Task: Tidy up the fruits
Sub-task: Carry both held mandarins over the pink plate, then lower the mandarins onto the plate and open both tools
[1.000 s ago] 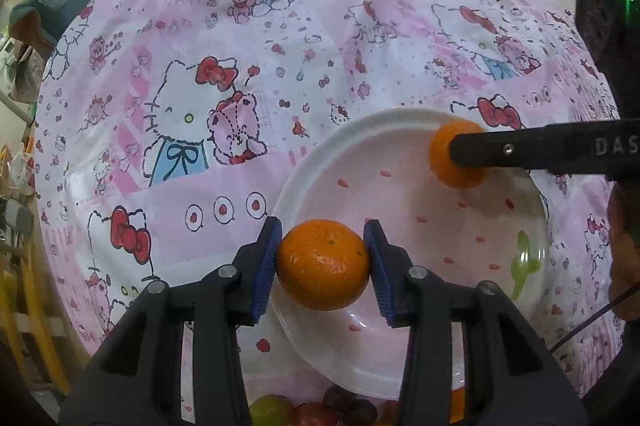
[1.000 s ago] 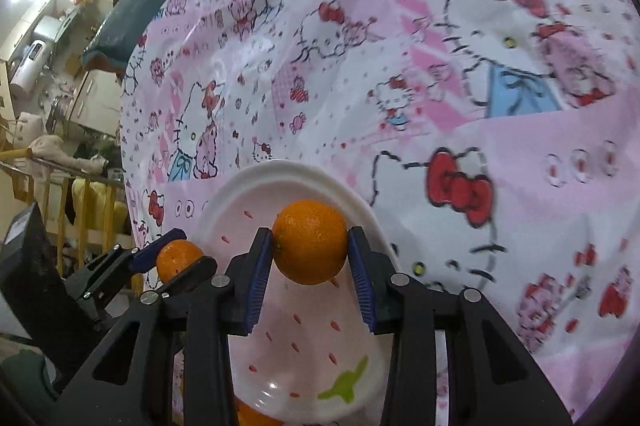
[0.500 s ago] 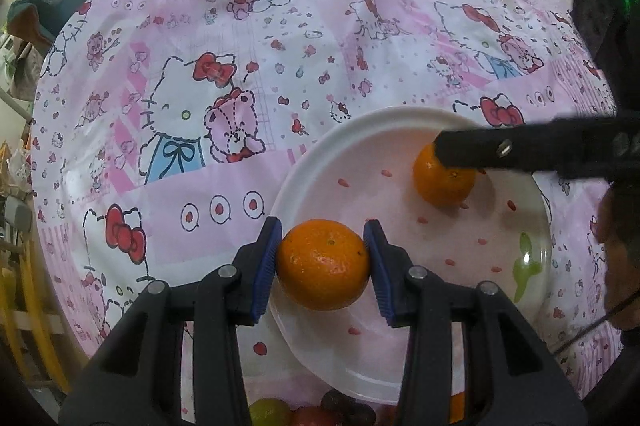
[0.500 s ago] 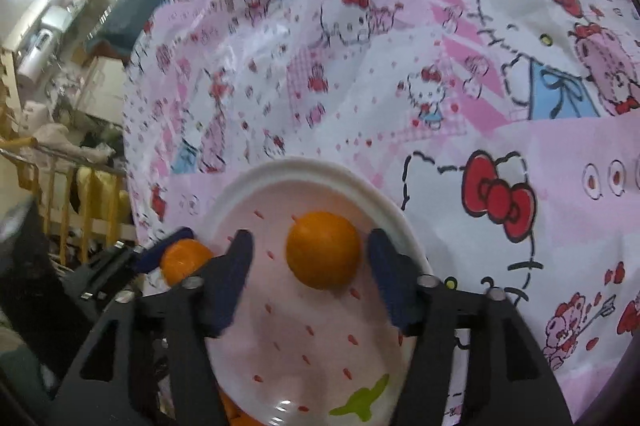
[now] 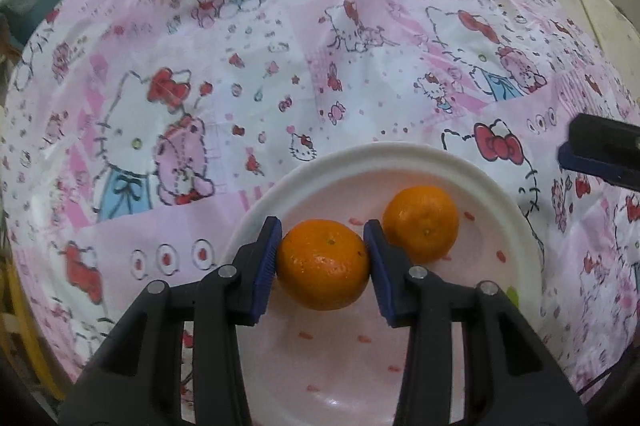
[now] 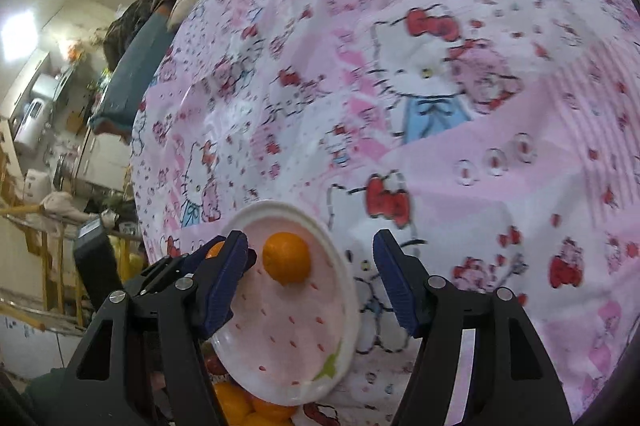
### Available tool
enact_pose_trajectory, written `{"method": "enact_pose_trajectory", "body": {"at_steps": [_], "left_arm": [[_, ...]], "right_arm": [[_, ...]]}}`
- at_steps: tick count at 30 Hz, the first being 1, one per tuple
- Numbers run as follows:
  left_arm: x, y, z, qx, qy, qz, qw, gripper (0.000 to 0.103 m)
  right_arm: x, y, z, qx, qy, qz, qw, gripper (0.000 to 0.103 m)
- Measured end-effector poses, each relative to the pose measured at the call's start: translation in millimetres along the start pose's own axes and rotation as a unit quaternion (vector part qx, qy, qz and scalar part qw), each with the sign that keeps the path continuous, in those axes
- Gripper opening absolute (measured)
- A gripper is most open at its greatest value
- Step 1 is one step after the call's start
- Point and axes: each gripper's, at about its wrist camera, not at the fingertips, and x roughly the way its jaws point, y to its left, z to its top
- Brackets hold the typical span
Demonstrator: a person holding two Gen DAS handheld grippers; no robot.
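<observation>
Over the white plate [image 5: 400,156], the left gripper [image 5: 323,258] points steeply down and clamps one mandarin [image 5: 323,264]. Beside it, a second mandarin [image 6: 286,262] lies on the plate; the right gripper [image 6: 310,268], jaws just opened, holds nothing.

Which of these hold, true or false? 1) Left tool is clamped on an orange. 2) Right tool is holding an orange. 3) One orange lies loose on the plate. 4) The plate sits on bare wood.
1) True: the left tool has its pads pressed on an orange.
2) False: the right tool is open and grips nothing; its jaws have just been opening.
3) True: a loose orange rests on the plate.
4) False: the plate sits on a pink cartoon-print cloth.
</observation>
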Motion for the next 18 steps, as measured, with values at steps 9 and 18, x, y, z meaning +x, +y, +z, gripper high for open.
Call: {"method": "enact_pose_trajectory", "body": {"at_steps": [9, 18], "left_arm": [[5.5, -2.3, -0.4, -0.014, 0.006, -0.005, 0.9999, 0.039], [-6.3, -0.2, -0.7, -0.002, -0.009, 0.008, 0.9999, 0.081]], "right_arm": [[-13.8, -10.8, 6.0, 0.013, -0.017, -0.002, 1.000, 0.068], [-20.9, 3.0, 6.0, -0.006, -0.029, 0.003, 1.000, 0.068]]}}
